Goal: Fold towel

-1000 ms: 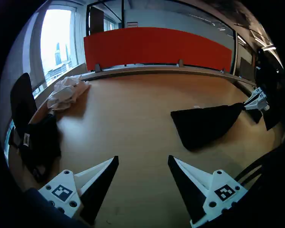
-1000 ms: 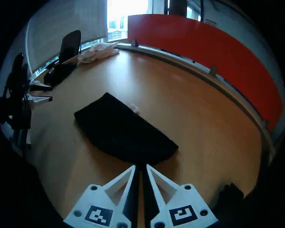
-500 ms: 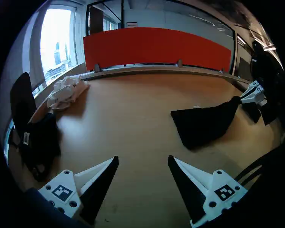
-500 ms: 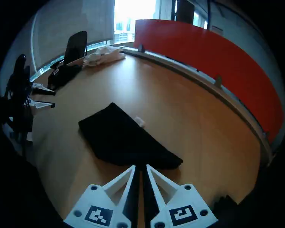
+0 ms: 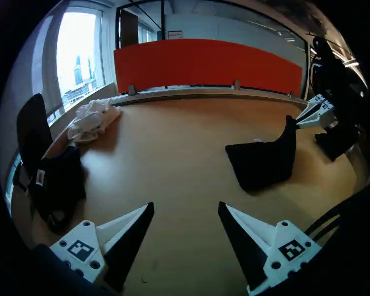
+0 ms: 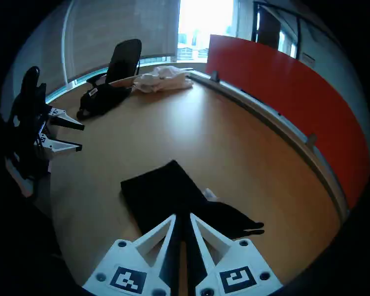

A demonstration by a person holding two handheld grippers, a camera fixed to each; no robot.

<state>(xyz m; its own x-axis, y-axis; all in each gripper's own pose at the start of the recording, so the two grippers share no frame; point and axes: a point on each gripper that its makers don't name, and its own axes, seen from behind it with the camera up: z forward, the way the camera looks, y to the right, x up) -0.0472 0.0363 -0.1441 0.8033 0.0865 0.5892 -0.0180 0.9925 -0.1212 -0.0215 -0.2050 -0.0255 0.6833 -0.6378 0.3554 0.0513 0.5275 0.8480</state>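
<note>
The right gripper (image 6: pixel 182 218), its fingers pinched narrow on a corner of the black towel (image 6: pixel 158 197), holds that corner raised above the wooden table (image 6: pixel 195 123) while the rest lies flat. The left gripper (image 5: pixel 185 209) hovers with fingers spread wide, well apart from the towel, with a crumpled white cloth (image 5: pixel 92 117) beyond.

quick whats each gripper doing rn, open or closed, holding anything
Left gripper: open, fingers spread wide, holding nothing.
Right gripper: shut on a corner of the black cloth towel, which it holds raised off the wooden table.
</note>
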